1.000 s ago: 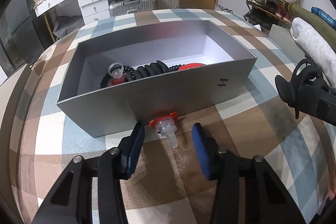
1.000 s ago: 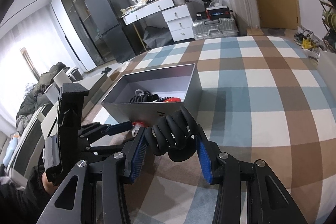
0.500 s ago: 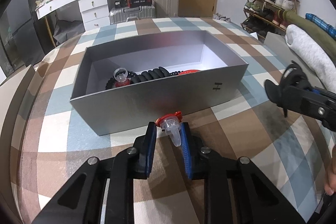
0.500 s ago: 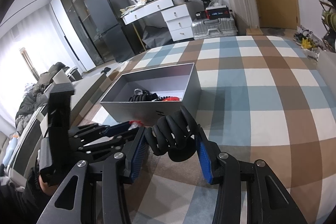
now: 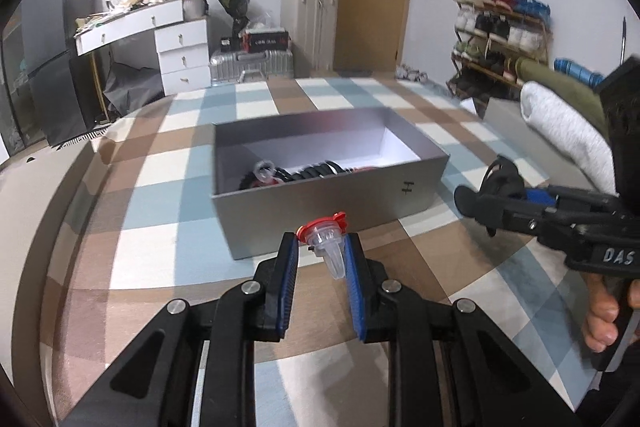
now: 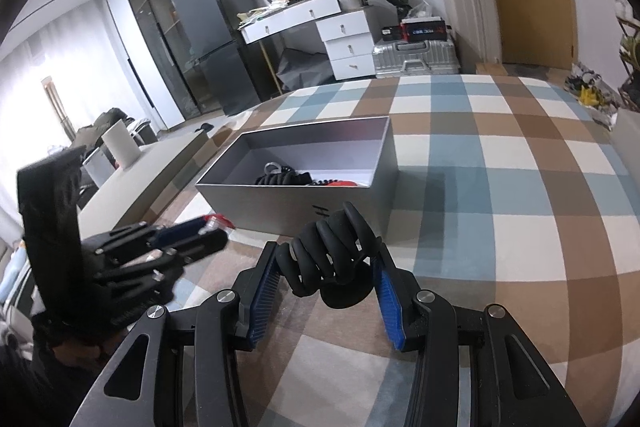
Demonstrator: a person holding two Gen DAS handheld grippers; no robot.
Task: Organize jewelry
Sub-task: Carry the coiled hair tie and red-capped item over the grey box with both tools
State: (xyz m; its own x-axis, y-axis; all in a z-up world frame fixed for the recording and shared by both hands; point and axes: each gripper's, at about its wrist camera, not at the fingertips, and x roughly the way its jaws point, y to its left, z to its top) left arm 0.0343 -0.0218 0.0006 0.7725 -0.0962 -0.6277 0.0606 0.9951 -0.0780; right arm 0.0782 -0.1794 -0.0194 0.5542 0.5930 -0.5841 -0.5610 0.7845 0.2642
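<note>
Left claw pinched nearly closed on small clear cone piece with red cap, held just in front of grey box; slick tapered body, could squirt out before clearing the near wall. Right claw part open, clamping black coiled band near same wall; springy, may snag the rim. Checked tabletop below; a drop lands outside box

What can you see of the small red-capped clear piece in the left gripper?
The red-capped clear piece is a small cone of see-through plastic with a red collar bearing side tabs. It sits pinched between the left gripper's blue pads, collar toward the grey box, narrow tip toward the camera, lifted clear of the checked cloth.
</note>
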